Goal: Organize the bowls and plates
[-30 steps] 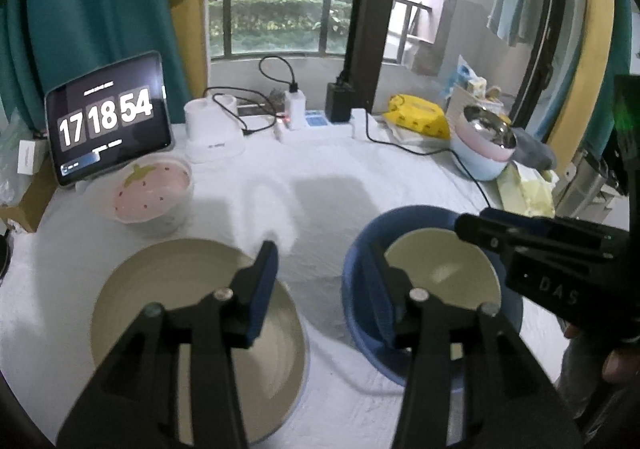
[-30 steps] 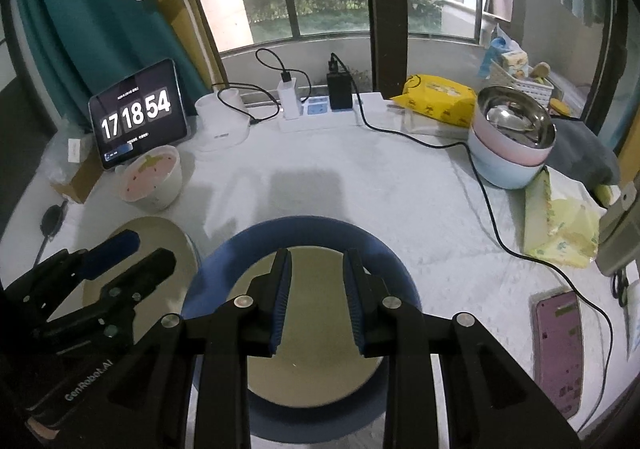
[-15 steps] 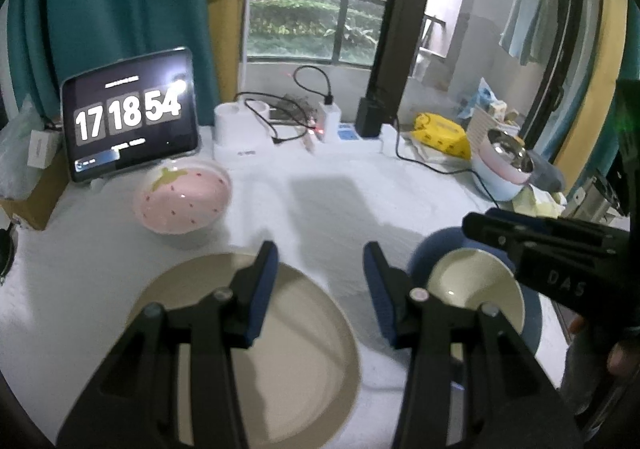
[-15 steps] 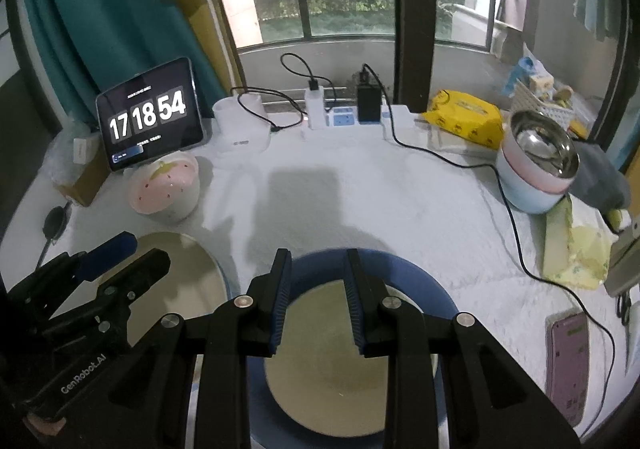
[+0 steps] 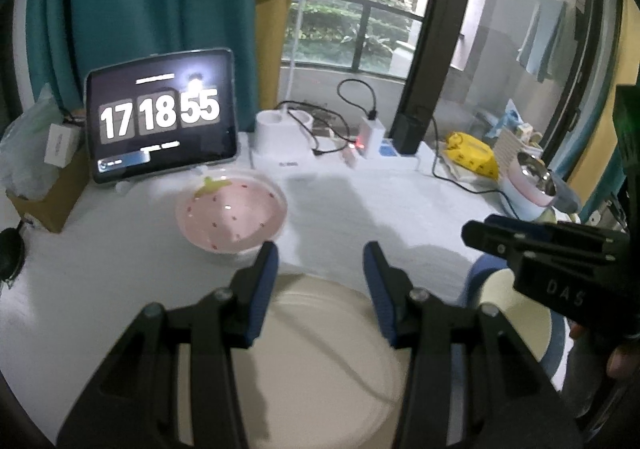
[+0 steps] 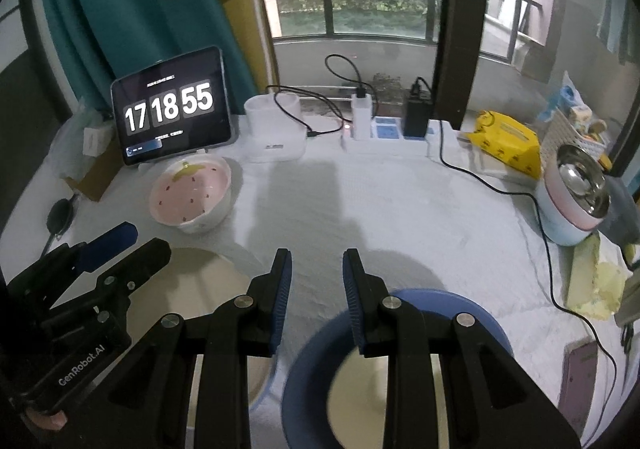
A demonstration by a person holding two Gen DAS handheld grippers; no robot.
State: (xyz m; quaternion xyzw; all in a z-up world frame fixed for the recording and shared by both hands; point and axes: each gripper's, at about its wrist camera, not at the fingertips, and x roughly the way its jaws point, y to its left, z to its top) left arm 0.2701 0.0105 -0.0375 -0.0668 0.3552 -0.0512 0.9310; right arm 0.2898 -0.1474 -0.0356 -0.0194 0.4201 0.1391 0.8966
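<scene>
Left wrist view: left gripper and right gripper fingers spread, empty, risking clipping the cream plate rim.

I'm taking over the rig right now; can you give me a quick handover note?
Left gripper: open, empty, above the beige plate.
Right gripper: open, empty, above the blue plate, which has a cream bowl on it.
Strawberry bowl sits alone by the tablet; a stack of bowls stands at the far right.
Done: nothing gathered yet.
Left: stack plates together and bowls together.
</scene>
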